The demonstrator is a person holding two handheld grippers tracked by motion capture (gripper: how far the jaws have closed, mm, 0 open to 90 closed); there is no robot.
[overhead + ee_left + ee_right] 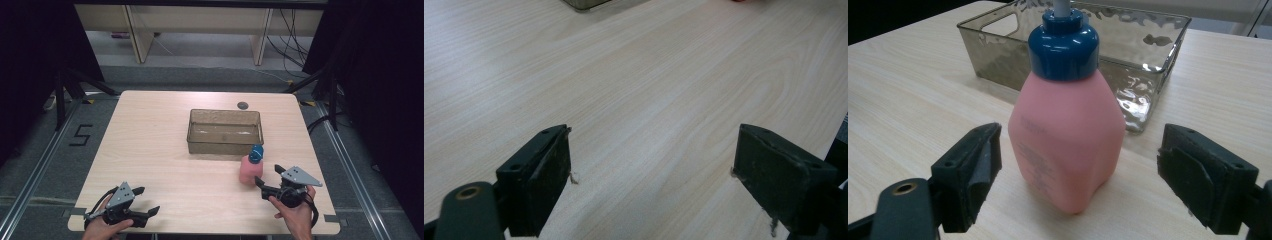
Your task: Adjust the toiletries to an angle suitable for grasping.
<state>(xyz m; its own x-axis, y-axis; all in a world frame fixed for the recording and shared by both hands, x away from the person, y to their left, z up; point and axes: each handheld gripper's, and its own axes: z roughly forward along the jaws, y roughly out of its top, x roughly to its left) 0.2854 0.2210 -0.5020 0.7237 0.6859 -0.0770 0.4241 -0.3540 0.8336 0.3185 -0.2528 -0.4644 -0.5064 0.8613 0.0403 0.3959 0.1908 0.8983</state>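
Black jaws of the right gripper (1078, 185) gape wide either side of the pink bottle (1068, 135), gripping nothing, lined up to squeeze its upright body. Behind stands the clear bin (1168, 65). Meanwhile the left gripper (141, 201) idles open, well apart.

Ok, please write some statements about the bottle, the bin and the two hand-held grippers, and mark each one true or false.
1. The pink bottle stands upright on the table. True.
2. The bottle is inside the bin. False: it stands outside, near the bin's front right corner.
3. The right hand-held gripper is open, with the bottle ahead between its jaws. True.
4. The left hand-held gripper holds the bottle. False: it is open, over bare table.
5. The bottle's cap is red. False: it is blue.
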